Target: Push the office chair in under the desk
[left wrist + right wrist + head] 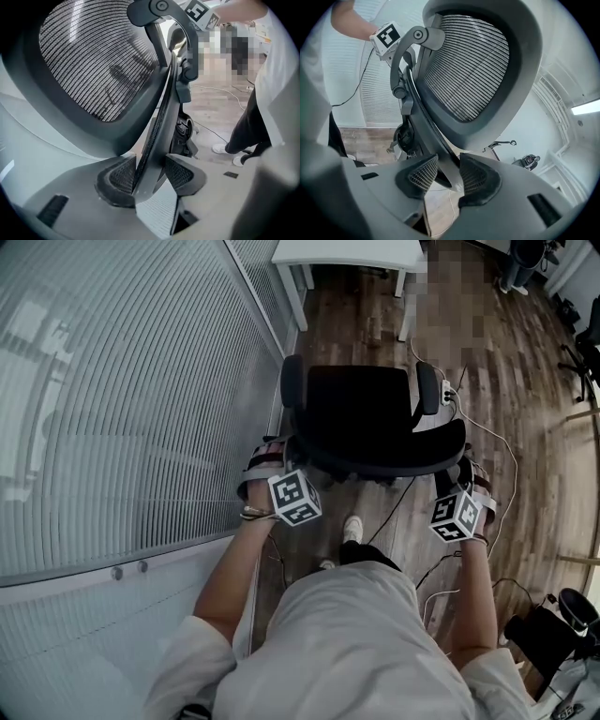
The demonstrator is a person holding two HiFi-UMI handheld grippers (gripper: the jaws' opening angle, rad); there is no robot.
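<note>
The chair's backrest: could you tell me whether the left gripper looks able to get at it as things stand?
Yes, it seems so: the left gripper is shut on the rim of the backrest, clamping it from both sides, with nothing in the way.

**Inspector:** Beyond the left gripper point(149, 182), what is lost?

**Assessor:** The office chair point(93, 70) backrest runs off the top edge. Its rim drops out of sight between the pads.

**Inspector:** And the right gripper point(443, 177)?

**Assessor:** Same cut-off above the jaws. A small dark object point(528, 161) right of them is too small to identify. In the head view, the seat hides the chair's base, and the desk point(347, 254) ahead of the jaws is cropped.
</note>
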